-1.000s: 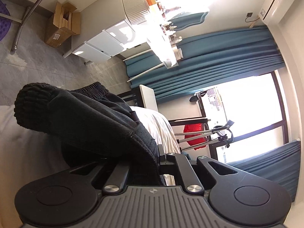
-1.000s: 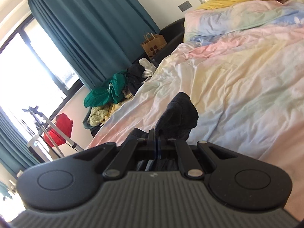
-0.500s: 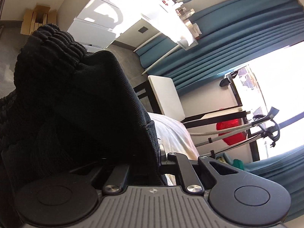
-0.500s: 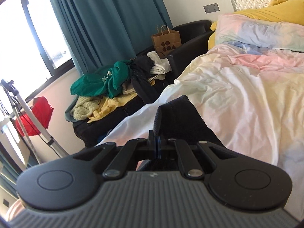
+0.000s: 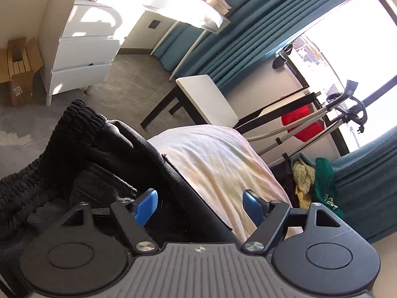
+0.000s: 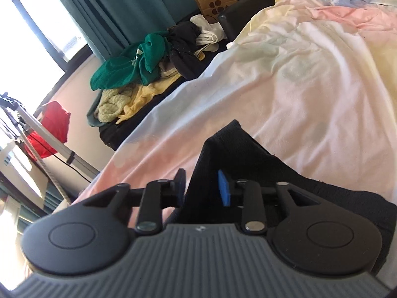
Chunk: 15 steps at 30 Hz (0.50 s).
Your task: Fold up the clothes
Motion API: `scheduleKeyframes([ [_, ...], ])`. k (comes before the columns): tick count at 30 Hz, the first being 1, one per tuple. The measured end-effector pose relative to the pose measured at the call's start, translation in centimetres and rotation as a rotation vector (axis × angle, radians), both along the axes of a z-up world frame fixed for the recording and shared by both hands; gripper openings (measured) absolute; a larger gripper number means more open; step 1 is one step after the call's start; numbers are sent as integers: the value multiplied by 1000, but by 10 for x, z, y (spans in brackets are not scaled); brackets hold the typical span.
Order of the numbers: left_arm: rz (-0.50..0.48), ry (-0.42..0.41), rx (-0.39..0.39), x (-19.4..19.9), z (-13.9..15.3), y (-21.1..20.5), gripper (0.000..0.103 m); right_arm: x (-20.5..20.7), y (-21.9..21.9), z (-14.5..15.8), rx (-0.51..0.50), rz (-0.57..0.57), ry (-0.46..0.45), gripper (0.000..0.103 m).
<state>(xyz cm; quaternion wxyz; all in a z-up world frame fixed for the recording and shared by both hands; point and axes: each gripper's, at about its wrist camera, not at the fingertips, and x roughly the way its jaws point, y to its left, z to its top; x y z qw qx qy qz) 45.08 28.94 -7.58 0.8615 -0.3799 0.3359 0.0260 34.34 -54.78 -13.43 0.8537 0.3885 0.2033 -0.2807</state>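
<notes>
Black trousers [image 5: 104, 154] lie bunched on the pastel duvet [image 6: 310, 79], elastic waistband [image 5: 79, 116] toward the bed's foot. Left gripper [image 5: 198, 206]: jaws opening, wide apart, cloth between but unpressed. Right gripper [image 6: 202, 186]: jaws opening, a fabric fold standing between them, unclamped. Judged soft, limp, moderately weighty twill; best taken at the waistband corners or hem

Garment [image 5: 104, 164]: lies on the bed [image 5: 223, 164], at its near edge.
Left tool [image 5: 198, 204]: over the garment's edge, cloth between its opening jaws.
Right tool [image 6: 202, 186]: a fold stands between its opening jaws.
Clothes pile [image 6: 148, 67]: beside the bed, below the curtain [image 6: 129, 7].
Chair [image 5: 206, 99]: beyond the bed's end.
</notes>
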Motion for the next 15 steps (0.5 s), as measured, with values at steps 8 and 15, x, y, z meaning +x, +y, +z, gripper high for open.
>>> scheduleKeyframes([
  [8, 2, 12, -275, -158, -19, -5, 95, -94, -2, 20, 157, 85, -88, 51],
  [15, 109, 107, -473, -222, -101, -15, 95, -141, 25, -33, 493, 92, -75, 51],
])
